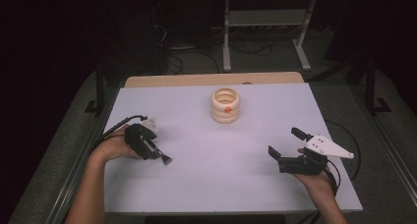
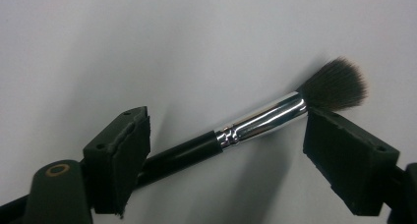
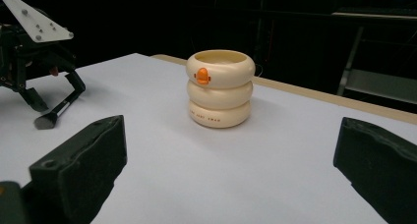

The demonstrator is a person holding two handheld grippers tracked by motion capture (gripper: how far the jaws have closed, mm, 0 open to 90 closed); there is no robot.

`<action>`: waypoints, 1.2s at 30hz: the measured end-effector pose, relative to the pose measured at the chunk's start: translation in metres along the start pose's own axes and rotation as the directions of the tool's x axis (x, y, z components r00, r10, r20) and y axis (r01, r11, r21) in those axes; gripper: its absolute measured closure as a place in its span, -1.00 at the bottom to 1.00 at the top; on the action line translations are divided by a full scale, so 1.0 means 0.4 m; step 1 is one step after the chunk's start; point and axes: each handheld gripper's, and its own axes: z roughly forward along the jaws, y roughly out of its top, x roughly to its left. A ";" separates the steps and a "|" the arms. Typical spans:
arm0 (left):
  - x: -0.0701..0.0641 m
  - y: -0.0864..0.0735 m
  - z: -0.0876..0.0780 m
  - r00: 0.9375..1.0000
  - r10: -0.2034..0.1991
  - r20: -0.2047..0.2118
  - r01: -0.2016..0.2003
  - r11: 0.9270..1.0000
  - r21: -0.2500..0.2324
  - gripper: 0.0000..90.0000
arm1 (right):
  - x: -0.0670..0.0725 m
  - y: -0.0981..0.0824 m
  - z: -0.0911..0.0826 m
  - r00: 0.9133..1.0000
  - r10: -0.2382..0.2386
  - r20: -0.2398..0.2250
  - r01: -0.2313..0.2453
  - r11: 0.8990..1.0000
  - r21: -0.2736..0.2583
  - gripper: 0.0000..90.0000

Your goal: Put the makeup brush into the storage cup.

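Progress is sitting at the very start: you are working over a white-topped table (image 1: 196, 184), and nothing has been lifted or put away yet.

Toward the far middle of it, a cream-coloured holder shaped like three stacked rings (image 1: 225, 106) is standing upright with its mouth open. As far as the right gripper view lets you look in, it is holding nothing.

You are keeping your right gripper (image 1: 285, 143) at the near right of the table with its jaws wide apart. Nothing is lying between them, and they are pointing toward the holder from well away.

You are tilting your left gripper (image 1: 153, 153) down at the near left. Its jaws are standing apart around a make-up brush with a black handle, a shiny silver ferrule and dark fanned bristles (image 2: 260, 118). The brush is running slantwise between the two pads, with its bristle end down on the table. The pads are not clamping it, though one pad's corner is sitting right at the ferrule.

By my reading, you are still facing the grip, the lift, the carry across to the holder and the drop into its mouth.

For writing, the holder is wearing a small orange mark (image 3: 202, 76) on its top ring and a line of tiny reddish lettering (image 3: 212, 117) on its lowest ring, too small to read. The brush is showing no legible brand.
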 end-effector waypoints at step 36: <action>-0.005 -0.003 0.001 0.999 0.045 0.015 -0.046 0.999 0.021 0.13 | 0.000 0.000 0.000 1.000 0.004 -0.002 -0.004 1.000 -0.001 -1.00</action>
